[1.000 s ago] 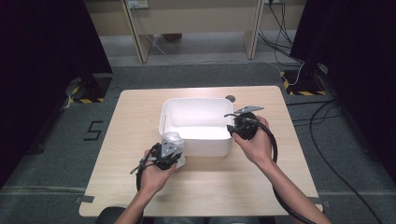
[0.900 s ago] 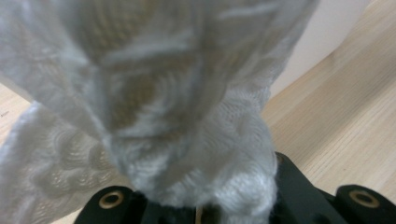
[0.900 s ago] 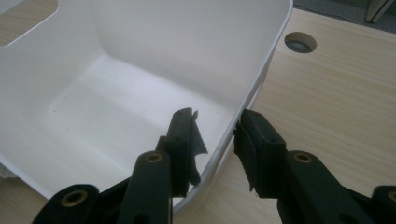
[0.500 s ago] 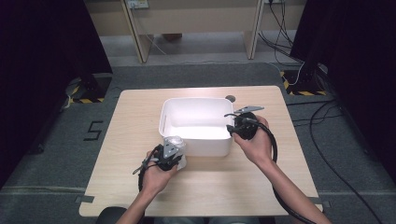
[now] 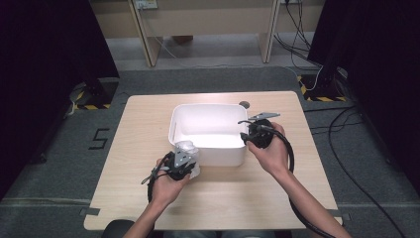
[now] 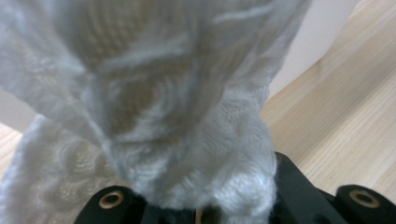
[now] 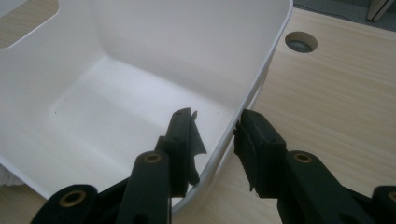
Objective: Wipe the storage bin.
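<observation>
A white knitted cloth (image 6: 177, 93) bunches up between my left gripper's jaws, close to the lens. In the high view the left gripper (image 5: 185, 157) is shut on the cloth (image 5: 188, 148), just in front of the near left corner of a white plastic bin (image 5: 208, 107). My right gripper (image 7: 215, 128) straddles the bin's right wall (image 7: 252, 79), one jaw inside and one outside, closed on the rim. In the high view the right gripper (image 5: 244, 137) sits at the bin's near right corner. The bin's inside holds nothing.
The bin stands in the middle of a light wooden table (image 5: 148, 124). A round cable hole (image 5: 243, 104) lies just behind the bin's right side, and it appears again as the hole (image 7: 300, 42) beyond the rim. Black cables trail from both grippers toward the near edge.
</observation>
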The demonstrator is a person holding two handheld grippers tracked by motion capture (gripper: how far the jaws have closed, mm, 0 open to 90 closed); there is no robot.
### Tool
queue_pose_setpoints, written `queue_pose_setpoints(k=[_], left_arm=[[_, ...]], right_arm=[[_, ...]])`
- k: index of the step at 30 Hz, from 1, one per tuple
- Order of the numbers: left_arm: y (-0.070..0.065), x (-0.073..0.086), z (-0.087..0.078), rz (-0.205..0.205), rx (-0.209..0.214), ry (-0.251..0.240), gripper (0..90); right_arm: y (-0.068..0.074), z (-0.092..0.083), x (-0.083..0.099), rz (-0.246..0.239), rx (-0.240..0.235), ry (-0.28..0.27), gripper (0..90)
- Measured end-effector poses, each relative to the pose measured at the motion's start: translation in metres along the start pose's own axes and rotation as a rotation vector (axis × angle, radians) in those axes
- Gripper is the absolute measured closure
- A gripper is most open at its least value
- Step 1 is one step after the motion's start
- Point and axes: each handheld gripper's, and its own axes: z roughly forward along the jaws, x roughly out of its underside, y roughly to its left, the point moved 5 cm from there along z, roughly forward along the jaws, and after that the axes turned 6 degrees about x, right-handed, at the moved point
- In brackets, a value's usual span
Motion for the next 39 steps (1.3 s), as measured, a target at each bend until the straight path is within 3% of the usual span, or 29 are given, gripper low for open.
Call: queue_pose_setpoints(k=[19,23,25,30,31,34,39], left_arm=[[-0.006,-0.028,-0.019,0.021,0.001,-0.068,81.7],[-0.006,-0.032,-0.02,0.045,-0.005,-0.074,81.6],[-0.007,-0.031,-0.02,0.031,-0.003,-0.071,81.7],[-0.005,-0.03,-0.018,0.044,-0.006,-0.071,81.7],[-0.006,-0.029,-0.017,0.028,-0.004,-0.068,81.7],[-0.004,-0.027,-0.015,0.049,-0.014,-0.066,81.7],[-0.005,-0.022,-0.01,0.034,-0.011,-0.053,81.7]], right_arm=[[0.001,0.0,0.0,-0.003,-0.003,-0.004,65.8],[0.001,0.0,0.0,-0.003,-0.004,-0.003,65.7],[0.001,0.001,0.0,-0.004,-0.003,-0.004,65.7],[0.001,0.001,0.0,-0.005,-0.002,-0.005,65.5],[0.001,0.001,0.0,-0.005,-0.003,-0.006,65.4],[0.002,0.001,0.0,-0.008,-0.004,-0.008,65.1],[0.002,0.001,-0.001,-0.006,-0.004,-0.008,65.0]])
